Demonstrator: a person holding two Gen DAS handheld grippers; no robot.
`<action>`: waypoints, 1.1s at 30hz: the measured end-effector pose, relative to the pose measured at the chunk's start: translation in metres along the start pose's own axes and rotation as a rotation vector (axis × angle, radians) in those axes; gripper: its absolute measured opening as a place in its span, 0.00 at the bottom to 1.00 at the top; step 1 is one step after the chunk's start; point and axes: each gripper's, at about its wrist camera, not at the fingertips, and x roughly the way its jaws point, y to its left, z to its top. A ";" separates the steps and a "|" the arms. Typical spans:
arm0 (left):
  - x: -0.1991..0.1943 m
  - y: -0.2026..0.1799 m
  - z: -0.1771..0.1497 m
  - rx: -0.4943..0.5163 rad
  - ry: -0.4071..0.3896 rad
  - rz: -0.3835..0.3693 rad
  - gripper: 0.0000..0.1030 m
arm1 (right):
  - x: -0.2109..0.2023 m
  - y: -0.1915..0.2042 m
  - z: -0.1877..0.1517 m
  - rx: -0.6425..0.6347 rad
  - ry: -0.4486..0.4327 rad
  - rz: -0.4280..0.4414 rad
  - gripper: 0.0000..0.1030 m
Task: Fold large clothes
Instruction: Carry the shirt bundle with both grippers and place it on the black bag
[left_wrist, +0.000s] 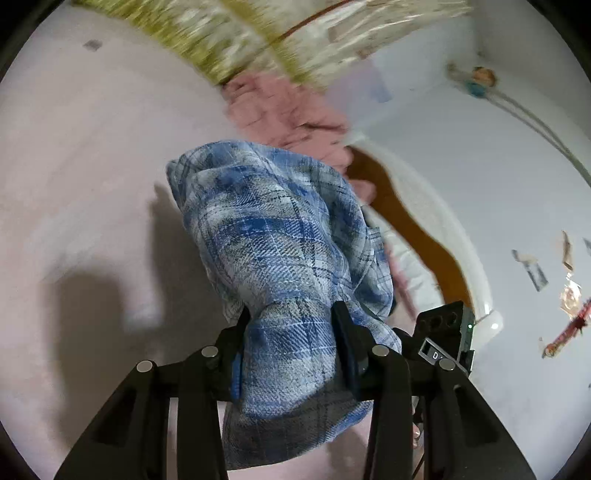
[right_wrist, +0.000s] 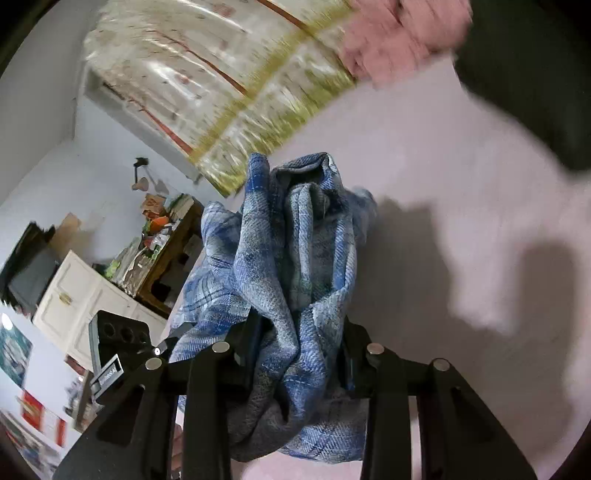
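Note:
A blue and grey plaid garment (left_wrist: 273, 229) is bunched up above a pale pink bed sheet (left_wrist: 81, 166). My left gripper (left_wrist: 291, 332) is shut on one gathered part of it, and the cloth bulges out ahead of the fingers and hangs below them. In the right wrist view the same plaid garment (right_wrist: 295, 240) stands in upright folds, with my right gripper (right_wrist: 303, 332) shut on it. The two grippers are close side by side: the right one's black body (left_wrist: 443, 328) shows in the left view, and the left one's body (right_wrist: 118, 339) in the right view.
A pink cloth (left_wrist: 284, 110) and a yellow-green patterned blanket (left_wrist: 240, 37) lie at the far end of the bed. A brown wooden bed edge (left_wrist: 406, 221) runs along the right. A dark object (right_wrist: 535, 74) sits far right; a white cabinet (right_wrist: 74, 295) and cluttered shelf (right_wrist: 159, 236) stand left.

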 end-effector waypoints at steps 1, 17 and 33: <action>0.003 -0.016 0.004 0.023 -0.010 -0.014 0.41 | -0.014 0.007 0.008 -0.023 -0.025 -0.010 0.32; 0.220 -0.223 0.067 0.254 -0.129 -0.245 0.41 | -0.216 0.010 0.197 -0.305 -0.384 -0.329 0.35; 0.485 -0.158 0.019 0.332 0.083 0.251 0.53 | -0.112 -0.225 0.228 -0.180 -0.167 -0.878 0.34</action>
